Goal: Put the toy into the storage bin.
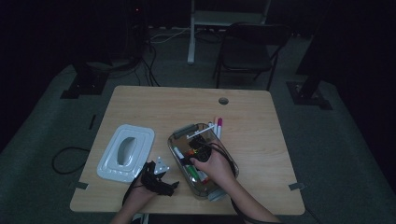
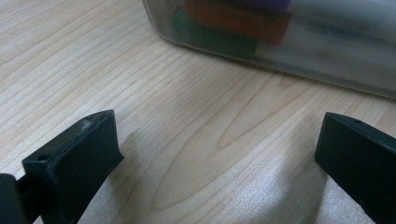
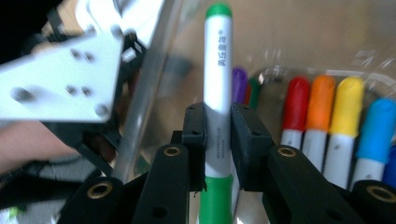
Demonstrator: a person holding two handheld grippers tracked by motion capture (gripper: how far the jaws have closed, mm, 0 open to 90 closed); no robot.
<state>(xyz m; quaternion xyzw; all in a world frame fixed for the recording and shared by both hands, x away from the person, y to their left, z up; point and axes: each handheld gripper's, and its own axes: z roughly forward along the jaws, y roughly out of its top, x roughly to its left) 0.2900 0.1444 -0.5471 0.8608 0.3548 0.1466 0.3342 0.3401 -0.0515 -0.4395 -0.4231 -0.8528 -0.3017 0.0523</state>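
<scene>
Green-capped marker (image 3: 218, 93) sits clamped by its white barrel between the right gripper's (image 3: 218, 140) jaws, low inside the clear plastic box (image 1: 180, 133) with the red, orange, yellow and blue markers (image 3: 327, 116) lying just beside it. Looks like packing markers away: next it wants laying flat in the row, then letting go. The left gripper (image 2: 210, 154) rests wide open and empty on the wooden table (image 2: 140, 70), near the box wall. The room is dim; the pens (image 1: 216, 126) by the box's far edge are hard to make out

Left gripper (image 1: 173, 185) rests low, jaws wide apart; right gripper (image 3: 218, 122) jaws clamped tight, hand angled down.
</scene>
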